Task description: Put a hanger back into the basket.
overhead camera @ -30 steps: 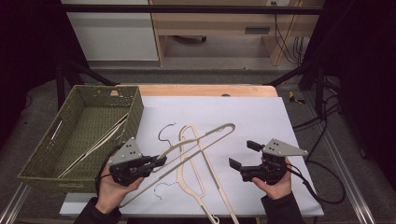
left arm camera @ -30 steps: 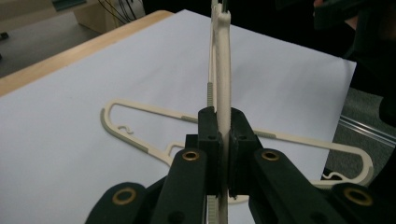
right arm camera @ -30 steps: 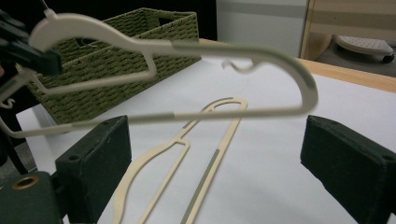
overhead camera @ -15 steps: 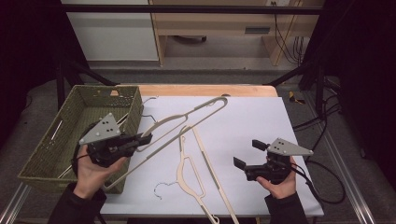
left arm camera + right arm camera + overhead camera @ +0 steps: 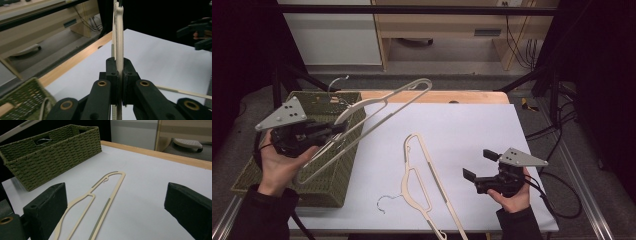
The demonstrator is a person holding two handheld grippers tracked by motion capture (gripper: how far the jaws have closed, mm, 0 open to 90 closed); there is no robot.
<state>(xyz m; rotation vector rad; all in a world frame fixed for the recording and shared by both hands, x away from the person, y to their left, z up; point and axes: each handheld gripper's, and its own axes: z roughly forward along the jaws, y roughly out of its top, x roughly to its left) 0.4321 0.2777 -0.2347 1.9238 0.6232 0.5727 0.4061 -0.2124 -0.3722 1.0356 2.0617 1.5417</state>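
The left gripper (image 5: 332, 131) is raised in the person's left hand (image 5: 279, 162), its fingers (image 5: 112, 75) pinched tight together. The right gripper (image 5: 479, 165) sits low in the right hand (image 5: 512, 196), fingers (image 5: 47, 207) spread wide apart.

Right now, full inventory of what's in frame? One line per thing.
Held hanger: 1, cream, raised over the basket's near corner, clamped in the left tool.
Flat hanger: 1, cream with grey strips, lying on the white sheet.
Basket: 1, olive woven, left end of table; at least one more hanger inside.
White sheet: 1, covers the tabletop.
Table edge: 1, light wood, far side.
Left tool: 1, black, shut on the held hanger.
Right tool: 1, black, open, empty, over the sheet's right side.
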